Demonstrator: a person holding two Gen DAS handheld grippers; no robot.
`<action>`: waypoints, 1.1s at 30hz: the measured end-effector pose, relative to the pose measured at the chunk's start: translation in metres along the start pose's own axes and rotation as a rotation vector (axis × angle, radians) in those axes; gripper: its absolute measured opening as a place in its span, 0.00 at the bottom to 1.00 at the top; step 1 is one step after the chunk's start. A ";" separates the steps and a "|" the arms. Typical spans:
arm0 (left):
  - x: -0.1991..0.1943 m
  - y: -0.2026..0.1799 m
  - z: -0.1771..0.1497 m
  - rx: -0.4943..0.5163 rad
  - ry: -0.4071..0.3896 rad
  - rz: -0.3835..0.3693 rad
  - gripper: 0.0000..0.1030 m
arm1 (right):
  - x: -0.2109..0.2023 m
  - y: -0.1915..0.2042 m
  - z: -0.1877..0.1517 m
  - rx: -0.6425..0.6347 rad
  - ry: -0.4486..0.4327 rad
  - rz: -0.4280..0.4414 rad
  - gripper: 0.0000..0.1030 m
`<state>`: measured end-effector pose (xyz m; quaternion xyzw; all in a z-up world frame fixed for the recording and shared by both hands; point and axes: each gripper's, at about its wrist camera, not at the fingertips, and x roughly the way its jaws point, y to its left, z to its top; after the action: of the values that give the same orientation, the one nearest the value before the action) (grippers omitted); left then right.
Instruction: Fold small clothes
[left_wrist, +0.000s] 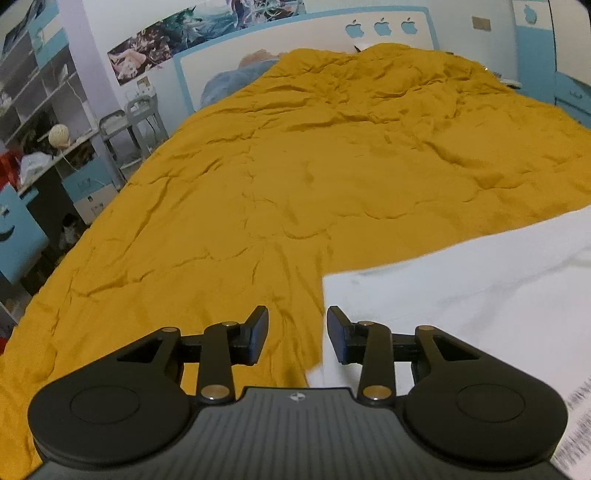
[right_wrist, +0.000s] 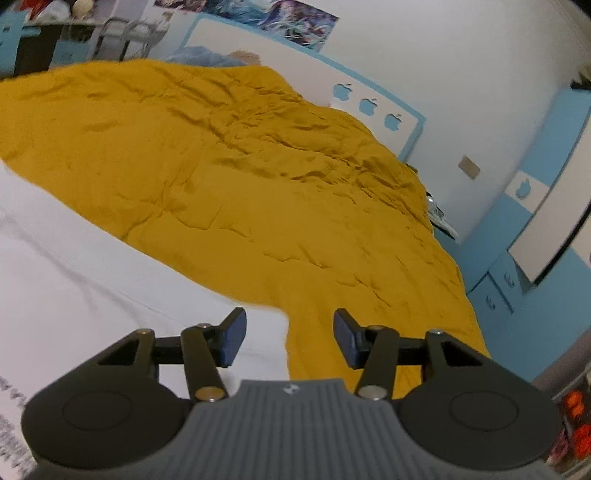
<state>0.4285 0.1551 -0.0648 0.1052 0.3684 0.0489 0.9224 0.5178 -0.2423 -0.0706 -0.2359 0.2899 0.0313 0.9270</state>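
Note:
A white garment (left_wrist: 461, 295) lies flat on the mustard-yellow bedspread (left_wrist: 295, 166), with printed text near its lower edge. My left gripper (left_wrist: 297, 338) is open and empty, hovering over the garment's left edge near its far corner. In the right wrist view the same white garment (right_wrist: 92, 266) fills the lower left. My right gripper (right_wrist: 289, 338) is open and empty, just over the garment's right corner, with its left finger (right_wrist: 232, 334) above the white cloth and its right finger (right_wrist: 347, 338) above the yellow bedspread (right_wrist: 258, 177).
A white and blue headboard (left_wrist: 388, 27) with apple cutouts stands at the far end. Shelves and a desk (left_wrist: 44, 129) line the left side of the bed. Blue drawers (right_wrist: 498, 291) stand to the right. A blue pillow (left_wrist: 229, 85) lies by the headboard.

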 end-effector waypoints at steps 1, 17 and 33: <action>-0.010 0.004 -0.002 -0.011 0.002 -0.018 0.43 | -0.009 -0.006 0.000 0.021 0.005 0.012 0.46; -0.079 0.058 -0.111 -0.447 0.186 -0.287 0.50 | -0.128 -0.062 -0.147 0.556 0.253 0.274 0.38; -0.112 0.052 -0.084 -0.446 0.095 -0.279 0.06 | -0.164 -0.087 -0.146 0.802 0.122 0.321 0.00</action>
<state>0.2883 0.2005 -0.0370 -0.1549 0.4024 0.0060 0.9023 0.3224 -0.3724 -0.0486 0.1892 0.3665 0.0460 0.9098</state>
